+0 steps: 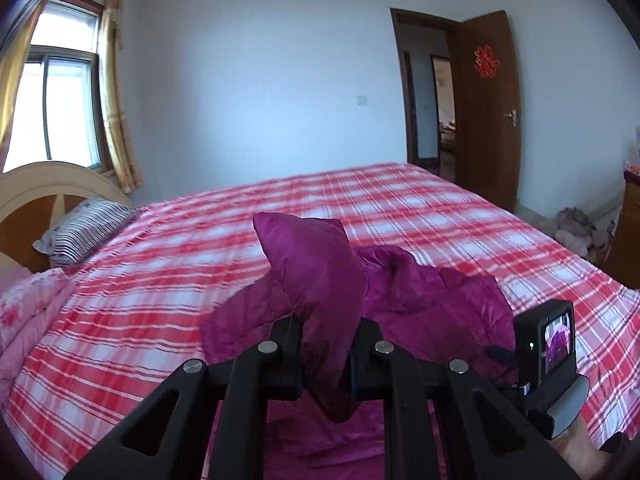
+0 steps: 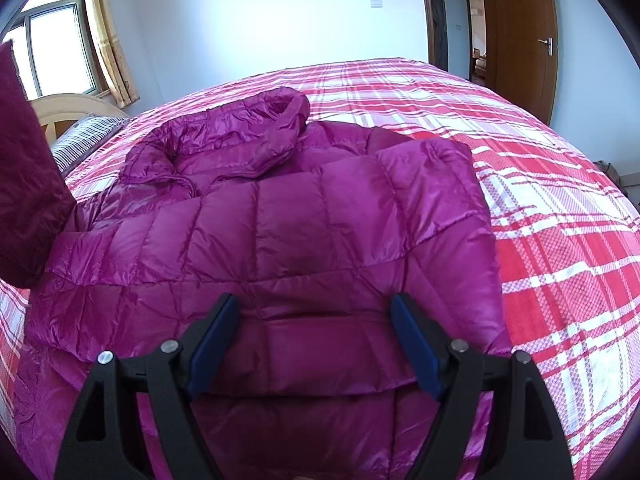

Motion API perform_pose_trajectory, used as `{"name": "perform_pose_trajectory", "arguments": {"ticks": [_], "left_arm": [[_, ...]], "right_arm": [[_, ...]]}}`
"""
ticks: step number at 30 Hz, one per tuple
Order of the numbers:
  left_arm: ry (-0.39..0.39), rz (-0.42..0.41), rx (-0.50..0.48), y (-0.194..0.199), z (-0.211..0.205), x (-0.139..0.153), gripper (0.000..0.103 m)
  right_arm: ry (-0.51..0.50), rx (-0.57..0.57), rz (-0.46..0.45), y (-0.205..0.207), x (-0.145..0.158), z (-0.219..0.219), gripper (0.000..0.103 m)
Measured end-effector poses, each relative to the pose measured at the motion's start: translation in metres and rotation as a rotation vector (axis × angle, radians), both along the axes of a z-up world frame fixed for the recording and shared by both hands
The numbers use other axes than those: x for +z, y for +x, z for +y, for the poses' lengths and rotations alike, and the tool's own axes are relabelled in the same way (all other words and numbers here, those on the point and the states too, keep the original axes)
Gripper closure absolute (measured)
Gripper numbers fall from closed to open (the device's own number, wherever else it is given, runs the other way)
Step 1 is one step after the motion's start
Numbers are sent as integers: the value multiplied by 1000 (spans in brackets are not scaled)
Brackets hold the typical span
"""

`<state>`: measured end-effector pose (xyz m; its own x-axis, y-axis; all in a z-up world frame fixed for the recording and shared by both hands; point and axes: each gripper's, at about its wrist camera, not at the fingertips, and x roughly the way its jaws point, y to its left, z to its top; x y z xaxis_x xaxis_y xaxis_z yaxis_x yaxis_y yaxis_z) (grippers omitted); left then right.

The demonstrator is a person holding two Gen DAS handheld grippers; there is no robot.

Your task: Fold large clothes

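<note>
A magenta quilted down jacket (image 2: pixel 304 224) lies on a bed with a red and white plaid cover (image 2: pixel 540 200). Its hood (image 2: pixel 280 120) is bunched at the far side. My right gripper (image 2: pixel 316 320) is open and empty, just above the jacket's near part. My left gripper (image 1: pixel 326 344) is shut on a fold of the jacket (image 1: pixel 316 276) and holds it lifted above the bed, so the fabric stands up between the fingers. The rest of the jacket (image 1: pixel 432 300) lies crumpled beyond it. The right gripper's camera unit (image 1: pixel 554 344) shows in the left wrist view.
A striped pillow (image 1: pixel 86 230) and a pink floral quilt (image 1: pixel 28 320) lie at the headboard (image 1: pixel 48 184) on the left. A window with yellow curtains (image 1: pixel 114 92) is behind it. An open brown door (image 1: pixel 488 108) is at the far right.
</note>
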<state>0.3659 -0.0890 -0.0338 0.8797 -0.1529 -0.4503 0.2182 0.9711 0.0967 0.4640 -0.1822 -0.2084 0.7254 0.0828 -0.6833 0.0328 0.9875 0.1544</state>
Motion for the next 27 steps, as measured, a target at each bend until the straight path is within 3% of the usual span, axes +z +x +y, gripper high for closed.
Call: {"name": "perform_pose_trajectory", "arguments": {"ticks": [10, 14, 16, 18, 21, 24, 27], "left_arm": [[37, 91, -32, 32, -60, -62, 87], [48, 116, -35, 36, -72, -73, 81], [61, 125, -43, 34, -76, -73, 74], [66, 101, -56, 25, -73, -67, 50], [55, -13, -58, 7, -62, -50, 20], [45, -109, -55, -4, -42, -33, 16], [76, -130, 30, 11, -15, -32, 10]], "right_arm": [[18, -2, -4, -1, 0, -2, 22], [25, -2, -5, 0, 0, -3, 21], [28, -3, -6, -1, 0, -4, 21], [31, -4, -6, -1, 0, -4, 21], [31, -5, -6, -1, 0, -4, 21], [31, -5, -6, -1, 0, -4, 21], [30, -6, -6, -1, 0, -4, 21]]}}
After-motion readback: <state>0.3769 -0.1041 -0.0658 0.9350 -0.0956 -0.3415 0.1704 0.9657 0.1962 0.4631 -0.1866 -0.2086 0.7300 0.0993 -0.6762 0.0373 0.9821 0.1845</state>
